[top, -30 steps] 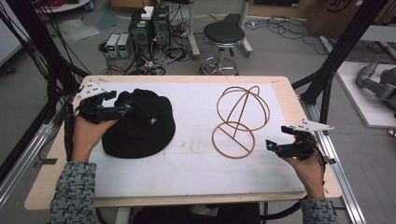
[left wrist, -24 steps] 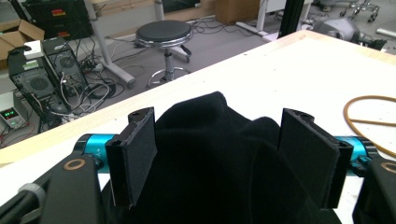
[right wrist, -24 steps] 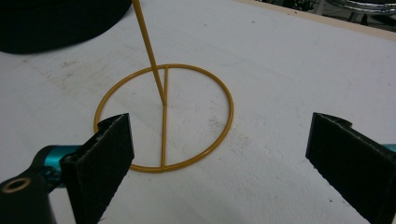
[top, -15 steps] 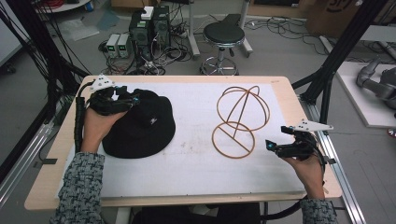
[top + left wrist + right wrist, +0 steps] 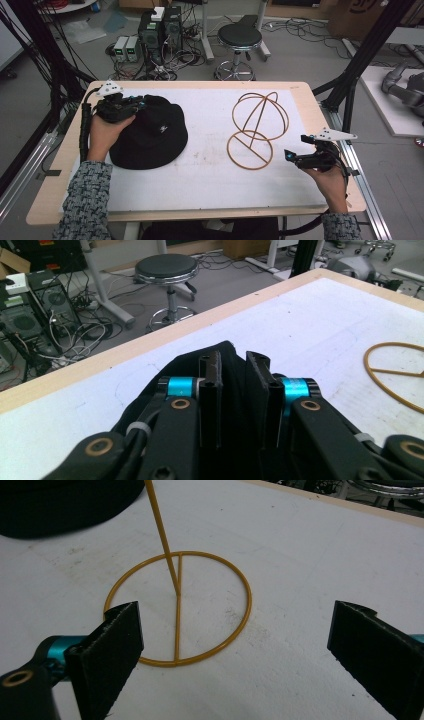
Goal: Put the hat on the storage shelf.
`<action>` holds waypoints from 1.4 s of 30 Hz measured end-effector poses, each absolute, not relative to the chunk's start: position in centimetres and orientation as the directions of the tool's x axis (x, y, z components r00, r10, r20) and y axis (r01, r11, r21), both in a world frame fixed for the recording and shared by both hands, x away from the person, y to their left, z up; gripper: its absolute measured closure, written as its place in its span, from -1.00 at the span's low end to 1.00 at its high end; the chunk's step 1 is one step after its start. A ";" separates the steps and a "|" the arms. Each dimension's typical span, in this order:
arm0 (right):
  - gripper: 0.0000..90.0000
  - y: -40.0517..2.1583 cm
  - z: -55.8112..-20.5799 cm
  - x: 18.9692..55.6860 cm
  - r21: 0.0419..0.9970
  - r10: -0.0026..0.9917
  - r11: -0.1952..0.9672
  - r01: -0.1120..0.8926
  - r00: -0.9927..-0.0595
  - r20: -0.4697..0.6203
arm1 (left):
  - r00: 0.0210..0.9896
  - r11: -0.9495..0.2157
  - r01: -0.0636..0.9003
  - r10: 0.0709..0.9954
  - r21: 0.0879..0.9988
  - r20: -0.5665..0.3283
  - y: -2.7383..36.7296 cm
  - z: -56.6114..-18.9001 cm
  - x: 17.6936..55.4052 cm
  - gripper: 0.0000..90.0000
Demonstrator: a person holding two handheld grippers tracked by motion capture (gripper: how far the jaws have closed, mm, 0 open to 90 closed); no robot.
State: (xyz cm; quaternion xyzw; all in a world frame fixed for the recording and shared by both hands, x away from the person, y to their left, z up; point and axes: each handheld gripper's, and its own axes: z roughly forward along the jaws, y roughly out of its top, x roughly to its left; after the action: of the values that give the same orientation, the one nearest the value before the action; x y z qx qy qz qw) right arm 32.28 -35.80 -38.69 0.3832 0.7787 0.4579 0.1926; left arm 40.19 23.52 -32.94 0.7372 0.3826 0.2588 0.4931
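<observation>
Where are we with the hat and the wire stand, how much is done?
Early stage. Done: the left tongs have closed on the far edge of the black hat, fabric between the jaws in the left gripper view. In hand: nothing more; the hat lies on the table. Left: the gold wire stand is bare, and the right tongs wait open beside its base ring.

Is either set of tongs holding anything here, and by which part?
The left tongs are shut on the black hat, pinching its brim at the far left edge. The right tongs are open, holding nothing, near the gold wire stand.
</observation>
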 end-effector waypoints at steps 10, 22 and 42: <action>-0.84 -35.8 -38.7 32.3 0.860 0.775 0.283 0.425 -0.629 0.056 | 0.598 -0.194 0.281 0.801 0.940 -0.013 23.8 -31.7 39.8 0.89; -0.84 -35.9 -38.7 32.3 0.862 0.776 0.281 0.422 -0.628 0.055 | 0.648 -0.158 0.180 0.762 0.971 0.004 24.2 -25.3 40.0 0.90; -0.84 -36.3 -38.6 32.2 0.867 0.780 0.266 0.421 -0.622 0.063 | 0.700 -0.010 0.088 0.712 0.996 -0.055 24.6 -18.2 42.2 0.91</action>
State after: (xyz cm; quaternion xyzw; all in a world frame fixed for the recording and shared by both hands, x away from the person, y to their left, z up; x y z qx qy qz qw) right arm 32.23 -36.29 -38.61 0.3892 0.7717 0.4644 0.1932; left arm 42.17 24.61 -18.17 0.6670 0.2999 0.2448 0.6366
